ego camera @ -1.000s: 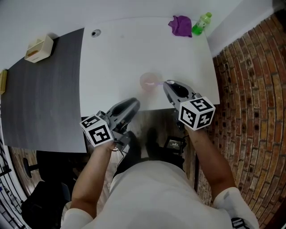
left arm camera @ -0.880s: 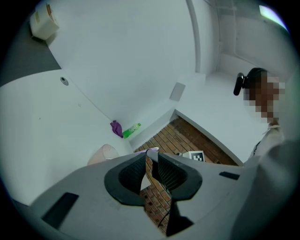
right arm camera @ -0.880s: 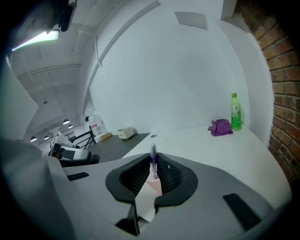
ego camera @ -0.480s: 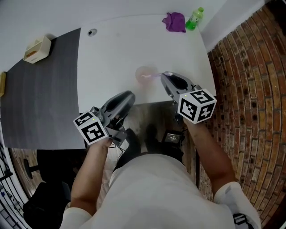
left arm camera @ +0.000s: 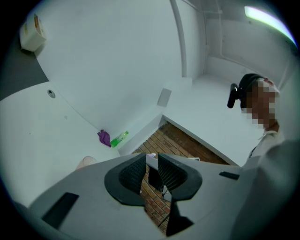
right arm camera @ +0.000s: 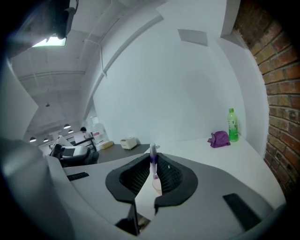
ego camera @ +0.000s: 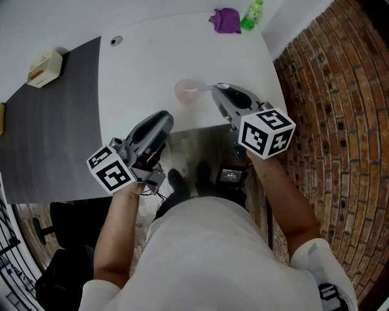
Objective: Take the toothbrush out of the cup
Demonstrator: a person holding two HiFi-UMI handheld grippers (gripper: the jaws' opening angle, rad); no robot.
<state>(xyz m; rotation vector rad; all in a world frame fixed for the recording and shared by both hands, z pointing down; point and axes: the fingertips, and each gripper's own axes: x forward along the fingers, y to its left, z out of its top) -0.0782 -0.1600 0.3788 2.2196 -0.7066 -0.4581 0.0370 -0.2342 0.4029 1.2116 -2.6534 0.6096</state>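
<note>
Pink and see-through, the cup [ego camera: 186, 91] stands on the white surface [ego camera: 152, 61], close to its near edge and somewhat toward the right-hand edge. One end of the toothbrush [right arm camera: 153, 158] is down in the cup. The rest of it, white with a purple band, leans out over the rim toward the person's right. The right gripper [ego camera: 217, 89] has its fingers closed on that part of the brush. Its dark ribbed pads press in from either side, and the white tip of the brush pokes up just above them. The cup sits just past the fingertips, and as far as I can see they do not touch it.

The left gripper [ego camera: 164, 116] hangs over the near edge of the surface, to the left of the cup and apart from it. Its fingers stand a narrow gap apart with nothing held between them, and only brickwork and something dark show through the gap.

At the far right corner of the surface, a crumpled purple cloth [ego camera: 225, 20] lies just beside a green bottle [ego camera: 252, 12], which stands upright. A dark grey surface [ego camera: 55, 133] butts against the white one on the left, and a small cream box [ego camera: 44, 67] sits near its far edge. Brick [ego camera: 328, 91] fills the right side of the room.
</note>
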